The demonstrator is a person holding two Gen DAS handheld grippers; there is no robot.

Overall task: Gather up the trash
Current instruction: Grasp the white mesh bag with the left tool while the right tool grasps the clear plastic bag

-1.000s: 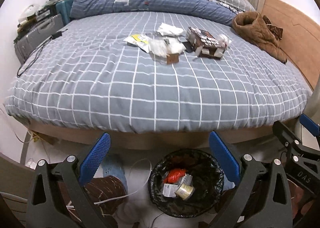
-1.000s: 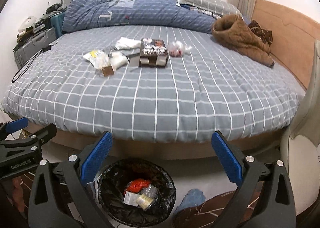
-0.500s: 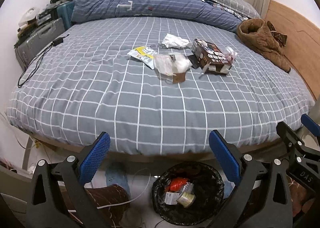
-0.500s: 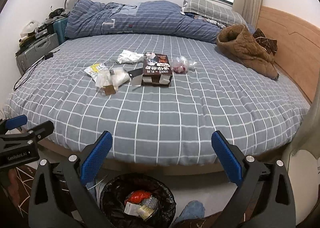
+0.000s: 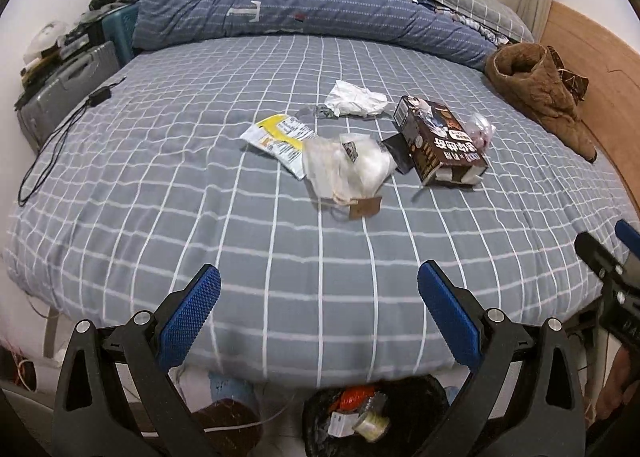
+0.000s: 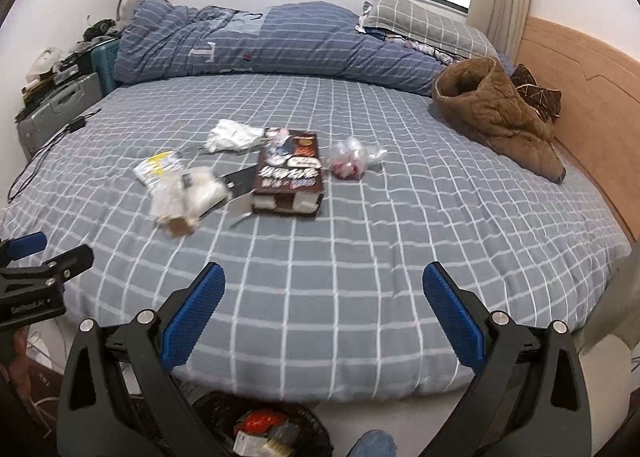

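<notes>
Trash lies in the middle of the grey checked bed: a brown carton, a clear plastic bag, a yellow-white wrapper, crumpled white paper and a small clear bag with pink bits. A black-lined bin with trash in it stands on the floor below the bed edge. My left gripper and right gripper are open and empty, over the bed's near edge.
A rolled blue duvet and a pillow lie at the back. A brown jacket lies at the right by the wooden headboard. A grey suitcase and a cable are at the left.
Both grippers have risen and moved forward over the bed. The trash pile looks nearer and the bin has slid to the bottom edge of both views.
</notes>
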